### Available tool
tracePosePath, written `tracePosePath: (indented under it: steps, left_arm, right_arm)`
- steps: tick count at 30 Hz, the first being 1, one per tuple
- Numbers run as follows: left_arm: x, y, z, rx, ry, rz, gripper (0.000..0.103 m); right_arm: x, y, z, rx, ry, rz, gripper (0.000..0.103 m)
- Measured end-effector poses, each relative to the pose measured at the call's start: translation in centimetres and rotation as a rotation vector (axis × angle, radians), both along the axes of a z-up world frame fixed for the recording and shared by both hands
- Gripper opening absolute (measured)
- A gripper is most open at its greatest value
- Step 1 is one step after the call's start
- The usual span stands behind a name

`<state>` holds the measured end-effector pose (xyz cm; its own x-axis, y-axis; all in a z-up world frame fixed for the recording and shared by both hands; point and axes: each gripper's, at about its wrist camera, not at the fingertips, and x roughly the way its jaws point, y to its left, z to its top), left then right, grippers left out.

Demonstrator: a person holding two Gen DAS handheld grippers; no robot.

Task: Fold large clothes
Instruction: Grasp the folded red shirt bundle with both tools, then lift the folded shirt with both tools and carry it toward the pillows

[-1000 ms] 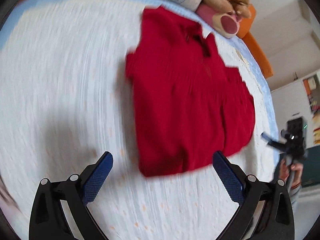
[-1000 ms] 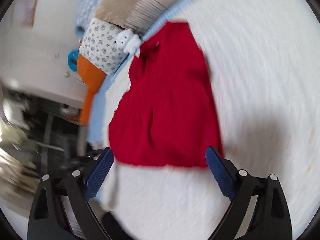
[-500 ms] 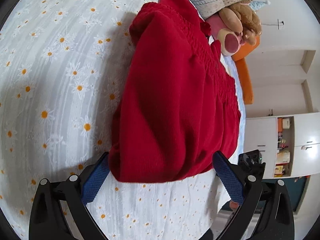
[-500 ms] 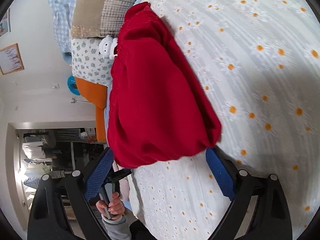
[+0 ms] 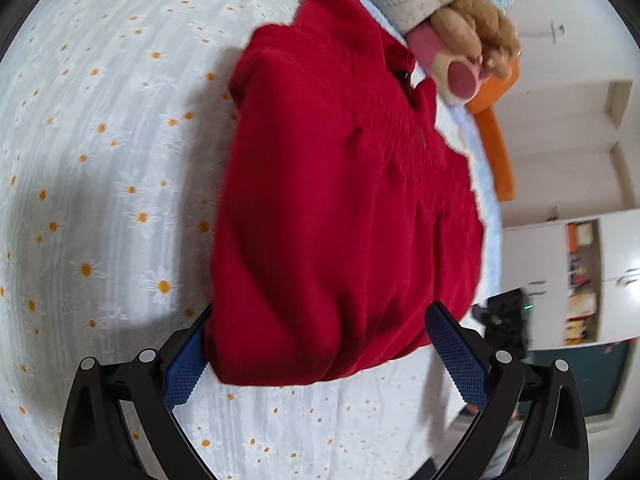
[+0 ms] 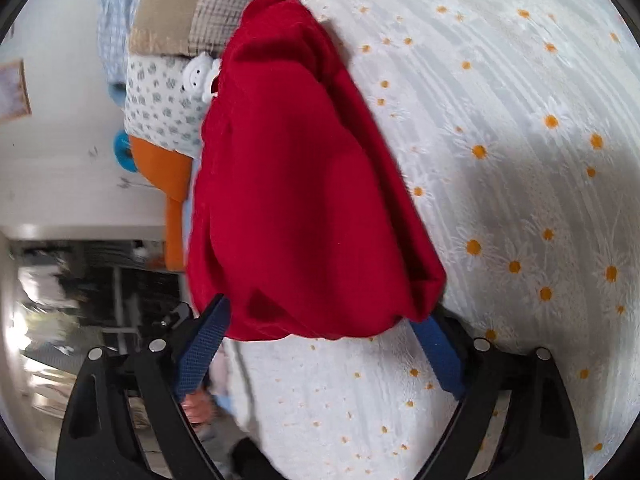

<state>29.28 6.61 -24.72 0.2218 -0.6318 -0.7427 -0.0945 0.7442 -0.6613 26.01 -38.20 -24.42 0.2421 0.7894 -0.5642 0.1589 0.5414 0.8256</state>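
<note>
Spread across the daisy-print bedcover [image 5: 100, 200]: the red garment [image 5: 340, 208], already doubled over, near edge bulging just ahead of both tools, far end up against the pillows [image 6: 168, 96] and a plush toy [image 5: 472, 52]. Soft, thick-looking knit or corduroy, likely light but floppy, bound to sag and slide on itself unless taken by the two near corners at the folded hem. Left gripper [image 5: 320, 356] spread wide, blue pads either side of the near edge, left pad touching or just under the cloth, nothing pinched. Right gripper [image 6: 324, 352] likewise wide apart, straddling the same hem from the other corner, right pad partly tucked beneath the fabric. Sleeves and collar out of sight inside the fold; layer count impossible to tell. Room beyond the bed blurred; a hand [image 6: 198, 404] barely visible below the right tool
</note>
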Motion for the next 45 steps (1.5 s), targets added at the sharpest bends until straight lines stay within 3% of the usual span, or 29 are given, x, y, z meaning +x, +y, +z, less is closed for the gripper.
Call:
tracePosePath:
  steps: [2, 3, 5, 7, 10, 13, 16, 19, 25, 29, 33, 36, 37, 39, 40, 41, 42, 44, 45]
  left_arm:
    - [0.1, -0.8, 0.4, 0.055, 0.006, -0.010, 0.095]
    - [0.2, -0.9, 0.9, 0.075, 0.008, -0.012, 0.086]
    - [0.5, -0.9, 1.8, 0.104, 0.018, -0.022, 0.077]
    - [0.9, -0.4, 3.0, 0.094, 0.026, -0.029, 0.067]
    - [1.4, 0.6, 4.7, 0.060, 0.024, -0.026, 0.053]
    - [1.9, 1.3, 5.9, 0.005, 0.017, -0.020, 0.048]
    - [3.0, 2.4, 6.7, -0.115, -0.002, 0.019, 0.042]
    - [4.4, 3.4, 7.8, -0.187, -0.025, 0.040, 0.037]
    - [10.9, 4.8, 11.4, -0.240, -0.080, 0.066, 0.035]
    - [18.7, 4.1, 15.4, -0.148, -0.175, 0.073, 0.035]
    - [26.3, 3.8, 13.4, -0.089, -0.162, 0.117, 0.035]
    - [30.6, 4.2, 10.2, -0.064, -0.161, 0.176, 0.035]
    - [32.0, 4.5, 8.4, -0.069, -0.148, 0.206, 0.036]
    - [33.6, 5.3, 5.6, -0.087, -0.117, 0.259, 0.038]
    - [33.7, 6.0, 4.1, -0.105, -0.096, 0.284, 0.040]
    - [34.0, 6.7, 2.3, -0.133, -0.070, 0.317, 0.043]
    - [33.9, 7.3, 1.0, -0.167, -0.055, 0.343, 0.048]
    - [32.9, 9.4, -0.6, -0.257, -0.054, 0.407, 0.075]
    - [32.1, 10.3, -0.5, -0.293, -0.073, 0.424, 0.100]
  right_arm:
    - [0.2, 0.2, 0.9, -0.032, -0.026, 0.004, 0.066]
    - [0.3, 0.0, 1.1, -0.027, -0.028, 0.001, 0.059]
    - [0.6, -0.9, 0.8, 0.028, -0.009, -0.008, 0.042]
    - [0.7, -1.6, 0.5, 0.081, 0.016, -0.013, 0.039]
    - [0.9, -1.5, 1.0, 0.069, 0.008, 0.007, 0.035]
    - [1.2, -1.5, 2.5, 0.080, -0.016, 0.005, 0.032]
    - [1.5, -1.5, 4.3, 0.115, -0.068, -0.015, 0.029]
    - [2.6, -1.7, 5.9, 0.163, -0.102, -0.040, 0.027]
    - [8.6, -1.9, 10.5, 0.270, -0.204, -0.104, 0.026]
    - [15.2, -1.7, 13.2, 0.289, -0.255, -0.145, 0.026]
    - [23.4, -1.4, 12.0, 0.266, -0.228, -0.212, 0.026]
    - [28.5, -0.9, 9.6, 0.241, -0.214, -0.224, 0.030]
    - [29.7, -0.8, 8.7, 0.245, -0.209, -0.233, 0.036]
    - [31.8, -0.3, 6.7, 0.266, -0.219, -0.263, 0.058]
    - [32.3, -0.3, 6.0, 0.271, -0.233, -0.296, 0.085]
    - [32.6, -0.2, 5.2, 0.247, -0.238, -0.340, 0.098]
    - [32.6, -0.3, 4.6, 0.213, -0.228, -0.367, 0.098]
    - [32.5, -0.6, 3.3, 0.217, -0.207, -0.382, 0.098]
    - [32.2, -1.1, 3.1, 0.243, -0.216, -0.385, 0.098]
